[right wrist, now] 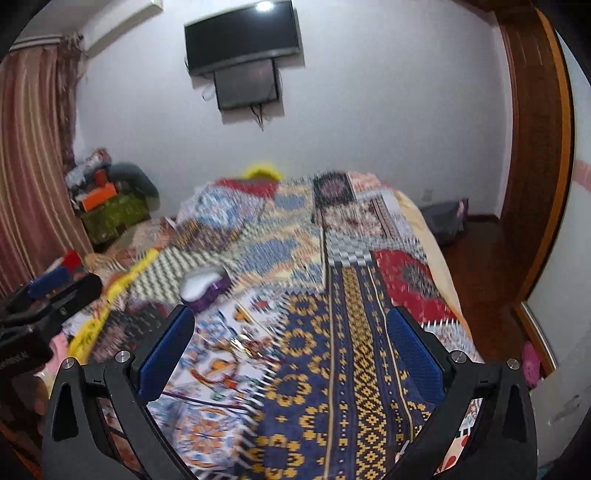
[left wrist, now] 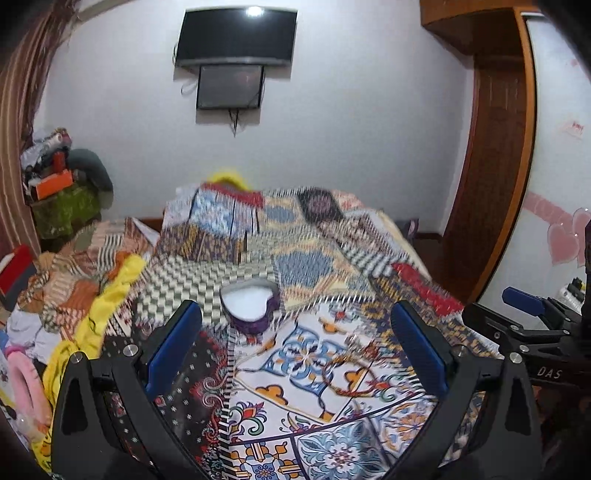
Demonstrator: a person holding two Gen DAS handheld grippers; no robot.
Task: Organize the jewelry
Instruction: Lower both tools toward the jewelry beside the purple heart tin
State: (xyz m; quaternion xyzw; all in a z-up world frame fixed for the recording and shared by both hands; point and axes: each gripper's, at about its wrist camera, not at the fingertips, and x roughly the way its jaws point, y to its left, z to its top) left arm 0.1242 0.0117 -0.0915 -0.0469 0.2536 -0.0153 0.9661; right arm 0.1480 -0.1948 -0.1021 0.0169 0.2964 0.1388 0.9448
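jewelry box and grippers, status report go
Left gripper open, empty. Right gripper open, empty. Heart-shaped box lidless on bedspread, necklace loose nearer the grippers. Nothing between.

At the right edge of the left wrist view, the right hand-held gripper (left wrist: 524, 301) bears pale letters "DAS" on its black body.

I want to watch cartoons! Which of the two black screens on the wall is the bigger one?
The upper screen is the bigger one. It is wider and sits on top, with a lamp's reflection on it. The smaller screen hangs right below it, with wires dangling underneath.
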